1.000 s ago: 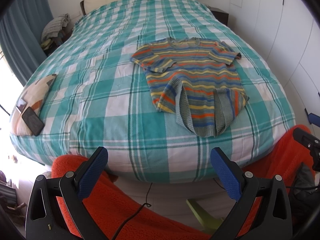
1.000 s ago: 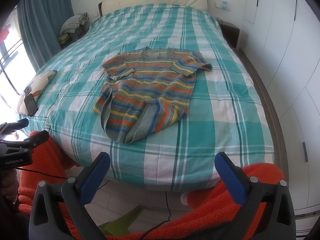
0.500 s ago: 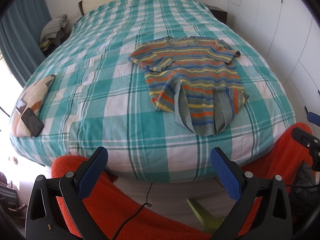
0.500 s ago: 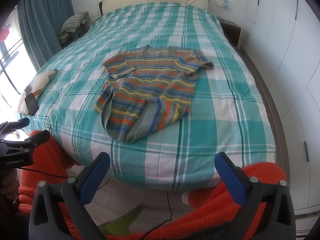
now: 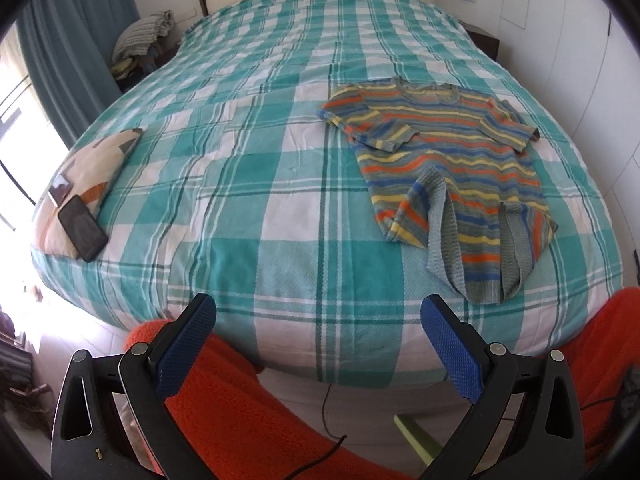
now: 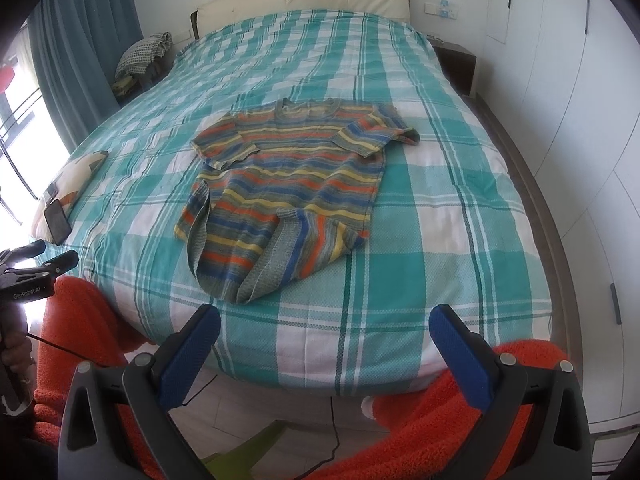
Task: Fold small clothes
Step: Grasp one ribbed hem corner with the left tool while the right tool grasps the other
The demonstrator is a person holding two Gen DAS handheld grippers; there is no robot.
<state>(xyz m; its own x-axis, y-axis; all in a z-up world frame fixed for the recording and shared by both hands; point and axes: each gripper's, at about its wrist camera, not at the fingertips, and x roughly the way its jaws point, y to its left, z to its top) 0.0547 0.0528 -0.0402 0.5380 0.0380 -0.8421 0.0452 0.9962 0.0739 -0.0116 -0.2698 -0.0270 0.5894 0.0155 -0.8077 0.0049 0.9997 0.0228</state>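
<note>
A small striped knit sweater (image 5: 448, 168) in orange, yellow, blue and grey lies on the bed, neck away from me, both sleeves folded in, its bottom hem rumpled near the bed's front edge. It also shows in the right wrist view (image 6: 288, 188). My left gripper (image 5: 318, 320) is open and empty, held off the bed's front edge, left of the sweater. My right gripper (image 6: 324, 330) is open and empty, in front of the bed's edge, just short of the hem. The left gripper's body (image 6: 28, 276) shows at the left of the right wrist view.
The bed has a teal and white checked cover (image 5: 248, 152). A cushion (image 5: 92, 176) with a dark phone (image 5: 82, 228) lies at its left edge. Orange fleece (image 5: 248, 420) is below the grippers. White wardrobe doors (image 6: 580, 120) stand right, curtains (image 6: 76, 64) left.
The left gripper has swung left, so the sweater now sits further right in its view. The right gripper has edged closer to the bed. Both stay open.
</note>
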